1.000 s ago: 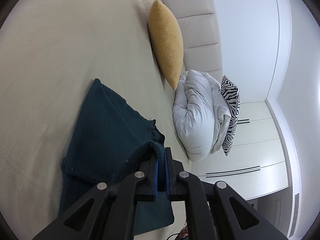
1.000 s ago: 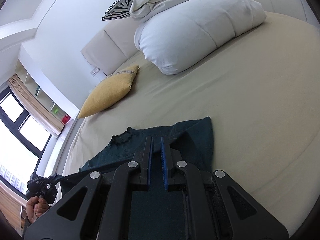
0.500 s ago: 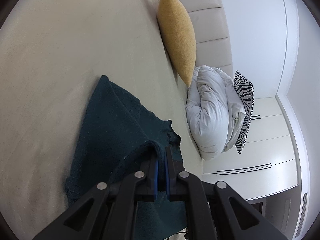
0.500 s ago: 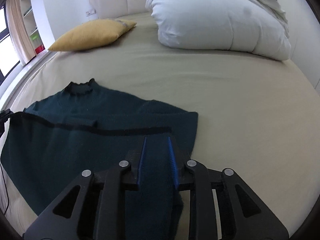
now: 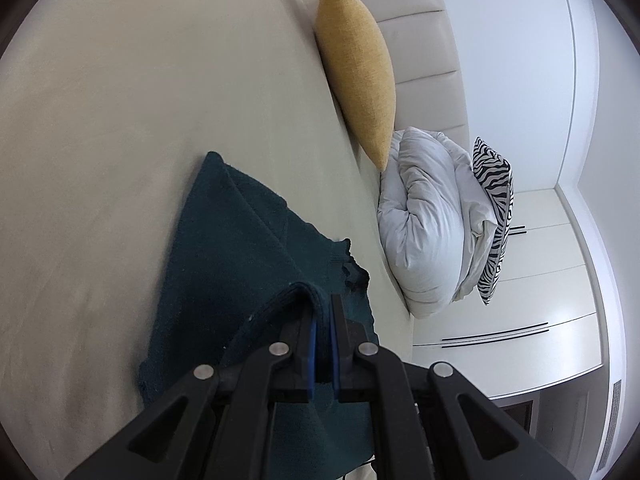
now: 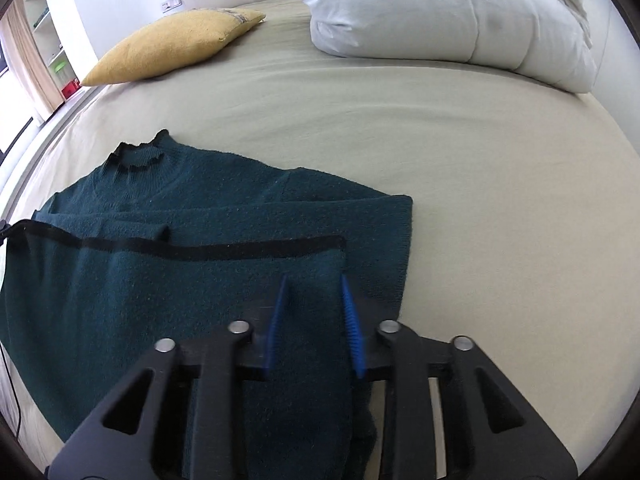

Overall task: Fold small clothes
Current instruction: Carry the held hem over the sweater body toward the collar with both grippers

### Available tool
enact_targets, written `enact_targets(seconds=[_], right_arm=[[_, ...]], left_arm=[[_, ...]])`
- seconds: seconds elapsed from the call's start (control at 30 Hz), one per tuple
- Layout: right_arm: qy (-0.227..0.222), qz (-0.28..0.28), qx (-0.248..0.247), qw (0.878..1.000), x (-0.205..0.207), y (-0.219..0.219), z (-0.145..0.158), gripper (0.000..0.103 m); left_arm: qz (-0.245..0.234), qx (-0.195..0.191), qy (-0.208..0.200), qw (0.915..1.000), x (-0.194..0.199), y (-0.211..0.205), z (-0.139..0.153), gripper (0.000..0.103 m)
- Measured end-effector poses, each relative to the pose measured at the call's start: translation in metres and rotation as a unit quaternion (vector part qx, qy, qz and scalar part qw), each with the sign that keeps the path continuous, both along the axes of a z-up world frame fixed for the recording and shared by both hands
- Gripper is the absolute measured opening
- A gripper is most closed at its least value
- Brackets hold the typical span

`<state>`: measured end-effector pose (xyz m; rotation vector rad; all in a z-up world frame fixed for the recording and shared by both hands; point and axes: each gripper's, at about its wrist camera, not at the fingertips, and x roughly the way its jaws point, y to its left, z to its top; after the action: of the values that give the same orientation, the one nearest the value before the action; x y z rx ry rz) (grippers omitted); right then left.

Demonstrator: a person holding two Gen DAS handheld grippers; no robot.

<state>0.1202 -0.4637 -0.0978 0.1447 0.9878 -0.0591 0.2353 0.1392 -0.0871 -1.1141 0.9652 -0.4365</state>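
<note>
A dark teal knit sweater [image 6: 192, 216] lies on the beige bed [image 6: 480, 168], its collar toward the pillows and its lower part folded up over the body, a black hem line across it. In the left wrist view the sweater [image 5: 240, 248] lies flat ahead. My left gripper [image 5: 323, 304] is shut on a raised edge of the sweater. My right gripper [image 6: 314, 300] has its jaws parted over the folded layer, fabric lying between the fingers without being pinched.
A mustard cushion [image 6: 172, 48] and a white rolled duvet [image 6: 448, 20] lie at the head of the bed. A zebra-print pillow [image 5: 494, 216] leans behind the duvet. White wardrobe doors [image 5: 532, 292] stand beyond the bed. The padded headboard [image 5: 416, 52] is behind the cushion.
My right gripper has opened and let go of the folded sweater layer, which now lies on the body. My left gripper keeps its hold and has shifted slightly.
</note>
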Motion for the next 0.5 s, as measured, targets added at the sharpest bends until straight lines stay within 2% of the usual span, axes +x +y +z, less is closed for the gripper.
enact_targets(seconds=[0.03, 0.07, 0.4, 0.5], right_arm=[[-0.002, 0.0, -0.002, 1.0, -0.002, 0.001, 0.001, 0.01], [-0.006, -0.001, -0.008, 1.0, -0.003, 0.003, 0.004, 0.006], [-0.085, -0.033, -0.04, 0.995, -0.017, -0.002, 0.046, 0.005], [-0.089, -0.045, -0.044, 0.994, -0.009, -0.007, 0.052, 0.005]], left_arm=[[0.0, 0.001, -0.001, 1.0, 0.0, 0.0, 0.001, 0.006], [-0.001, 0.0, -0.003, 1.0, 0.0, -0.001, 0.003, 0.006], [0.009, 0.005, -0.024, 0.9997, 0.004, 0.0, 0.028, 0.006], [0.016, 0.008, -0.023, 0.9996, 0.014, 0.003, 0.031, 0.006]])
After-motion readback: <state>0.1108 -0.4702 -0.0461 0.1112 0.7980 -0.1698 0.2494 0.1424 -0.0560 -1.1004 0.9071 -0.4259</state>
